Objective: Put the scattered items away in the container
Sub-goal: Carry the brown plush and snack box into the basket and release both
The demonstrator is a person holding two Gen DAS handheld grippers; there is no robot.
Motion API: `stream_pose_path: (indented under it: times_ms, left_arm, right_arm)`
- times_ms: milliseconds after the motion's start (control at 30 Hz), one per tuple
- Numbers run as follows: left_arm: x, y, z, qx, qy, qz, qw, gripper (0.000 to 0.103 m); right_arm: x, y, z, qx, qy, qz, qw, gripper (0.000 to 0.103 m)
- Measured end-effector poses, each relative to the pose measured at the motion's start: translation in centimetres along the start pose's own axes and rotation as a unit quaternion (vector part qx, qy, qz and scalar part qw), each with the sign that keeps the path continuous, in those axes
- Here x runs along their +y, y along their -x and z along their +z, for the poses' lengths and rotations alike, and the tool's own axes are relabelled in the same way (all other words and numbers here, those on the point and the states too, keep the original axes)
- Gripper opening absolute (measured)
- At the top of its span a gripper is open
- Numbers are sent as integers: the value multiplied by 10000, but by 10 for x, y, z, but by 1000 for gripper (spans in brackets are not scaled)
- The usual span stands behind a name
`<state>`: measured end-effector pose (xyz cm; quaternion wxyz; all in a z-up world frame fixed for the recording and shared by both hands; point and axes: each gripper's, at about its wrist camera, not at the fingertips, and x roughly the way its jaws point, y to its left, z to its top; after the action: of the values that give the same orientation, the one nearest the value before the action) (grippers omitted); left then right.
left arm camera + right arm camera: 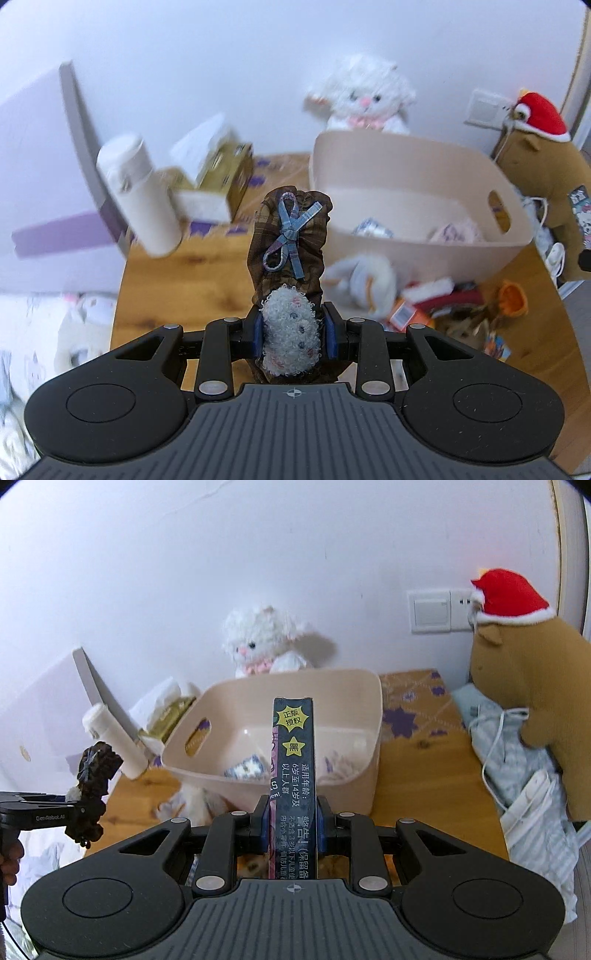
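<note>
The left gripper [293, 332] is closed on a brown plaid fabric item [290, 254] with a blue ribbon bow and a white curly patch; its blue pads [258, 334] press the item's lower part from both sides. The item's long axis runs forward along the fingers, its bow end pointing up and away from the camera toward the beige container [417, 177]. In the right wrist view the same item [92, 786] hangs well left of the container [280, 731], held above the wooden table [413, 775].

The right gripper [292, 825] is closed on a dark box [293, 771] printed with Chinese text, gripped by its broad faces so that a narrow edge faces the camera. The box stands upright, long axis along the fingers, top end pointing toward the container, which lies directly ahead. Small patterned items lie on the container floor.

A white plush cat [264, 642] sits behind the container against the wall. A brown plush with a red hat [524, 686] stands at the right, over pale cloth and white cable. A white bottle [138, 195] and a tissue box [218, 173] stand left of the container. A white plush [364, 278] and mixed scattered items [458, 306] lie on the table just before the container's near wall.
</note>
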<state>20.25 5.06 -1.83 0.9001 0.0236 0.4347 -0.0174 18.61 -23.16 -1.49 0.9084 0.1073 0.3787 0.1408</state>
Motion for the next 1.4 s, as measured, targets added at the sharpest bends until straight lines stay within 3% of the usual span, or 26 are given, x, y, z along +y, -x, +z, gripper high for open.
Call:
stream_pose_path:
  times_ms: [267,567,633,967,1400]
  left_arm:
    - [-23,2,46,-384,-427,-76,9983,31]
    - [-55,-19,83,-478,-697,-205,9962,31]
    - [-64,-31,89,-449,-773,-197,9958,31]
    - [-92,-96,104,-100,-1191,-57,9928,31]
    - [-96,-152,101,451,-1201,115,9917,32]
  right_arm:
    - [-3,-11,27,-264,150,-2,9995,22]
    - [1,-41,67,-321,334,4,9989,22]
    - [1,-53,76,-214,297,70,9993,22]
    - [-6,-121,91,266,577,-376,9973,22]
    - [-11,-180,89,683,673,-729,9927,22]
